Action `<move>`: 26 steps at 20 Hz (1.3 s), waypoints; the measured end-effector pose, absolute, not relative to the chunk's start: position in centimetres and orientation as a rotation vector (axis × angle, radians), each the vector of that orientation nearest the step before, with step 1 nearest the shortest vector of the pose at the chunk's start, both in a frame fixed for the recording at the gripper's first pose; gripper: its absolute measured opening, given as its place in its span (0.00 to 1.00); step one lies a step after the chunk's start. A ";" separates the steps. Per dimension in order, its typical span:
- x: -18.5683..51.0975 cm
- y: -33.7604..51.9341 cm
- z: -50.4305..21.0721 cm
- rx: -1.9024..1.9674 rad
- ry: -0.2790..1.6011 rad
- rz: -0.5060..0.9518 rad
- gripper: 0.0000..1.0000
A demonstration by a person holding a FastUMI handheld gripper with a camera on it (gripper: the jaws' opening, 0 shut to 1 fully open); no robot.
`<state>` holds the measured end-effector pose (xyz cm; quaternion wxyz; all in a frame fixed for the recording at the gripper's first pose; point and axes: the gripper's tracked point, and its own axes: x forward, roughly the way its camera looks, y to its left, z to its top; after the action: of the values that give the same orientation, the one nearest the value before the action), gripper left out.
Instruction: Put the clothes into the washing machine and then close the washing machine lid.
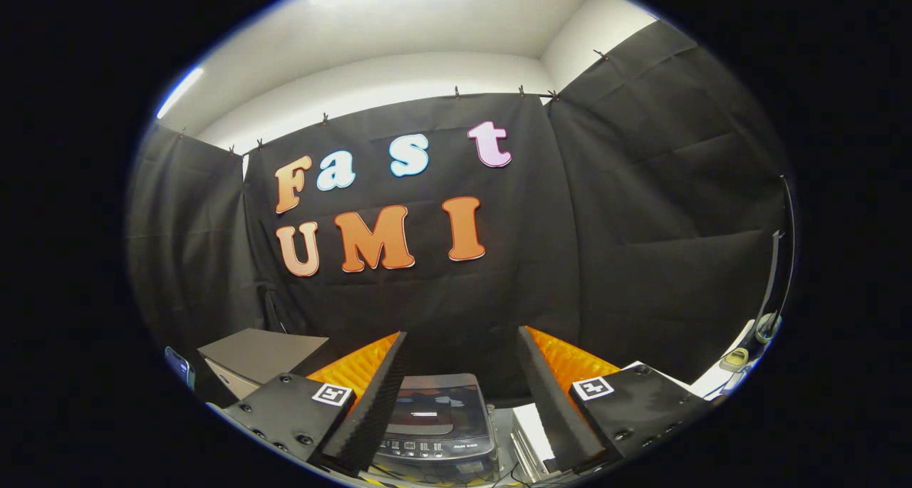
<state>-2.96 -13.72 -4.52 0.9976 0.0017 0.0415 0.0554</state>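
Observation:
My gripper (462, 338) is held high with its two fingers wide apart and nothing between them. The left finger (377, 395) and right finger (545, 395) have black ribbed pads and orange backs. Below and between the fingers sits a small grey washing machine (436, 420), seen from above. Its dark tinted lid (427, 411) lies flat and looks shut, and a control panel runs along its near edge. No clothes can be made out from here.
A grey box-like unit (260, 356) stands left of the washing machine. White surfaces with small objects (737, 360) lie to the right, with a thin dark stand (773, 274) rising there. Black cloth walls close in the booth behind.

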 end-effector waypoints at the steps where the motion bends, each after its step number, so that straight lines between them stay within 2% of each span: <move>1: -3.1 -13.8 -4.5 0.004 0.083 0.112 0.97; 26: -3.0 -13.4 -6.6 0.026 0.126 0.121 0.97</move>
<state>-2.97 -13.40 -6.65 0.9961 0.0130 0.0628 0.0604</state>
